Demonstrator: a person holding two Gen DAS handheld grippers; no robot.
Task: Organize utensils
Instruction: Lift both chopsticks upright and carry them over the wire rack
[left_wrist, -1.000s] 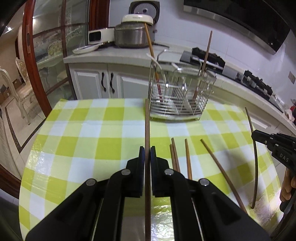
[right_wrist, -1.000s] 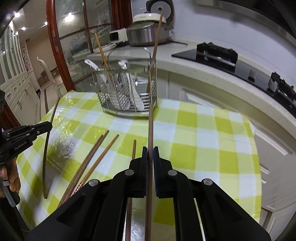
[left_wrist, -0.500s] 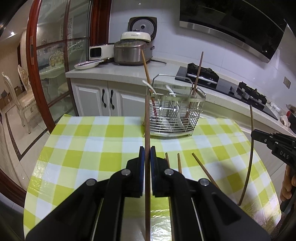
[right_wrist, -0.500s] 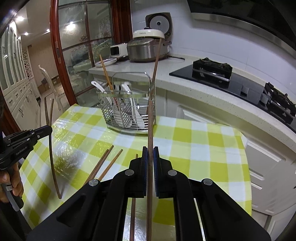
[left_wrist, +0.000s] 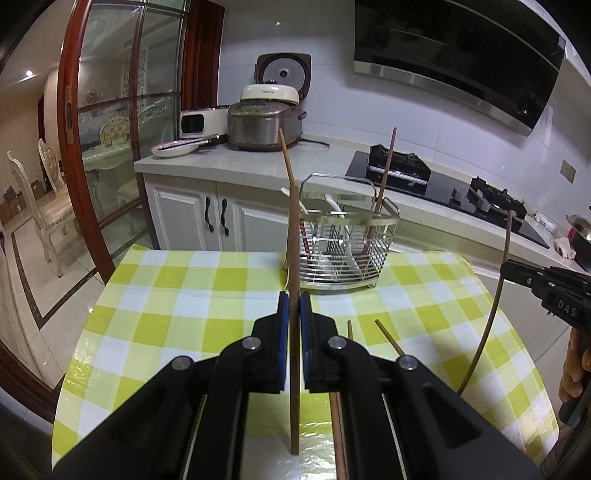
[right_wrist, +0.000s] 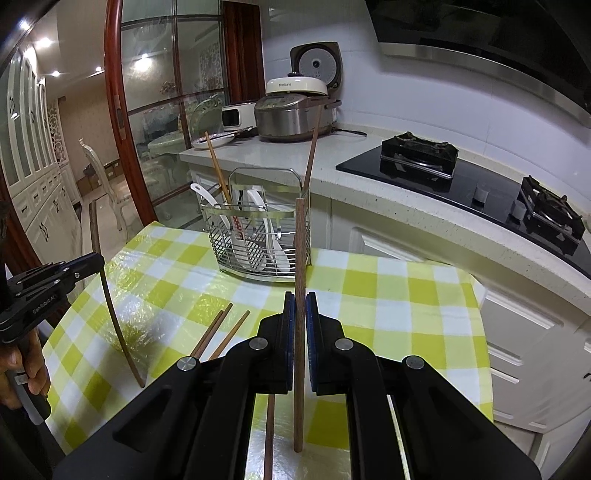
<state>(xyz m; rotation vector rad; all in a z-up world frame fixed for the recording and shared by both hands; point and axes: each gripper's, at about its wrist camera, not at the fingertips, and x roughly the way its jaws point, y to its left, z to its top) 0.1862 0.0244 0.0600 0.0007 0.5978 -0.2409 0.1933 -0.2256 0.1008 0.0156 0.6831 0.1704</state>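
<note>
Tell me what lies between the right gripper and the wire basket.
In the right wrist view, only bare checked tablecloth separates the right gripper from the wire basket; its clamped chopstick crosses that stretch.

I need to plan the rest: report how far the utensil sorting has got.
Done: spoons and two chopsticks stand in the wire caddy. In hand: left gripper and right gripper each clamp one chopstick. Left: loose chopsticks on the checked tablecloth.
</note>
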